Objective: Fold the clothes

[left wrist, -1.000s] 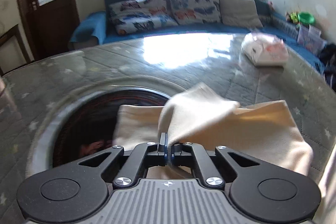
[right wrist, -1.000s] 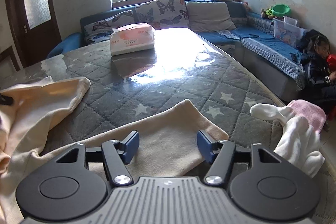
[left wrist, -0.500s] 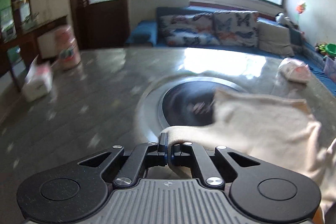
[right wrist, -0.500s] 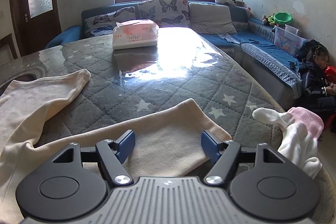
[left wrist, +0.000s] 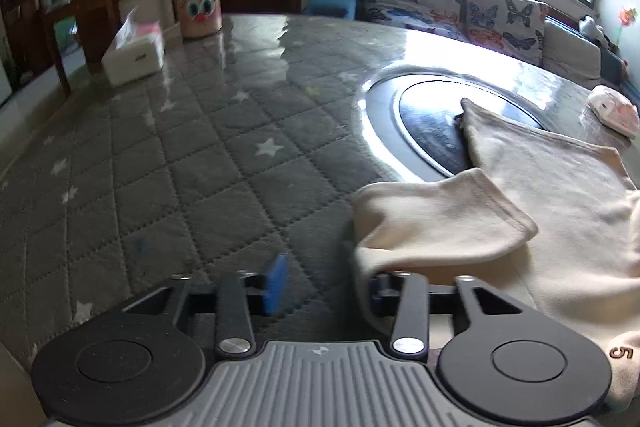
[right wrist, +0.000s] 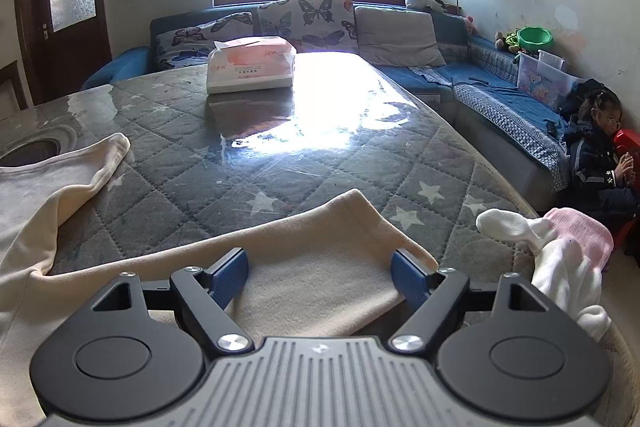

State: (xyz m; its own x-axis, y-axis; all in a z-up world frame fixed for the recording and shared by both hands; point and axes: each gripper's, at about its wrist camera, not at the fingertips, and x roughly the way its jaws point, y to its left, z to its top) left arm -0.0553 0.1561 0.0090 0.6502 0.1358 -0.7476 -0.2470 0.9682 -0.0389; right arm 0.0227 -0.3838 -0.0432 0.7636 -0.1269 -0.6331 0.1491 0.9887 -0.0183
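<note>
In the left wrist view the left gripper (left wrist: 322,285) sits low at the bottom centre of the frame, pointing across the quilted grey table cover (left wrist: 192,163) toward the upper left, with its jaws spread wide apart. Its left blue pad (left wrist: 276,289) is fully visible over bare quilt; the right finger is partly draped by a folded-over flap of the cream garment (left wrist: 540,203), which lies on its near side (whether the cloth actually touches the pad cannot be told). The garment spreads over the right half of the frame, its far corner reaching onto the round dark inset (left wrist: 432,119) in the table, and a small printed "5" shows at the lower right edge. A white tissue box (left wrist: 134,53) and a pink jar with cartoon eyes (left wrist: 198,5) stand at the upper left, and another tissue pack (left wrist: 614,109) lies at the right edge.

In the right wrist view the right gripper (right wrist: 320,277) is level and close to the table, aimed toward the sofa (right wrist: 400,39) and window, jaws wide apart with nothing between them. Both blue pads (right wrist: 230,277) hover just over a flat stretch of the cream garment (right wrist: 304,267), which runs from the lower centre away to the left edge. A tissue pack (right wrist: 252,69) rests at the upper centre of the table, and a white-and-pink bundle of small clothes (right wrist: 560,259) lies at the lower right table edge.
</note>
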